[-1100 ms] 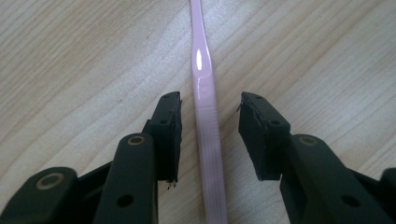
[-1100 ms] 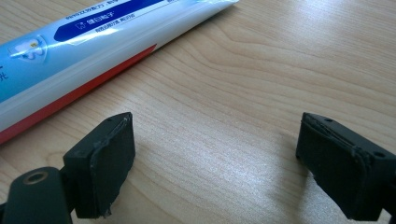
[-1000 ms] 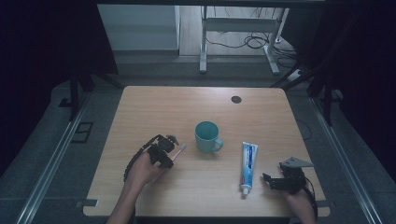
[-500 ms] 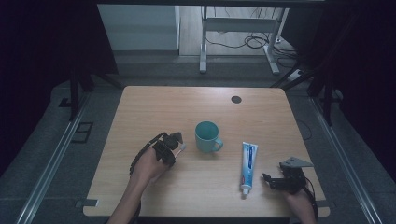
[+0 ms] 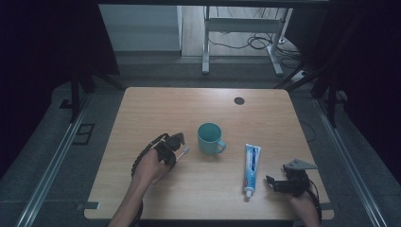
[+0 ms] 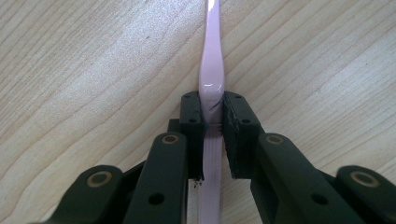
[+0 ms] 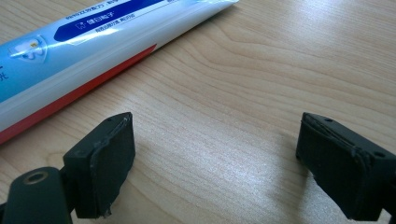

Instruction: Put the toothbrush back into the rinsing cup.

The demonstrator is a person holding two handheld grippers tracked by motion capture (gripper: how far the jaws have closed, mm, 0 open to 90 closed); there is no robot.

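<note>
Nearest the table's front edge, at the right: right gripper (image 5: 270, 183) resting low on the wooden table (image 5: 156, 104), jaws spread wide with bare wood between the pads, nothing held. Just beside it, toward the middle: toothpaste tube (image 5: 251, 166), lying flat lengthwise, cap end toward the front edge, apart from the pads; seen close in the right gripper view as a white, blue and red tube (image 7: 93, 51) slanting past the left pad.

Farther in, at the left: left gripper (image 5: 178, 147) in a hand (image 5: 151, 166), cable looping behind the wrist. Jaws just been closing, now pinching a pink toothbrush (image 6: 211, 79) by its handle, pads pressed on both sides, the handle running straight ahead over the wood. In the high view, toothbrush (image 5: 184, 151) tip poking out toward the cup.

Just beyond and right of that tip: teal mug (image 5: 209, 138), upright, handle turned toward the tube, near but not touching the brush.

Farthest, near the back edge: small dark round disc (image 5: 239, 100).
</note>
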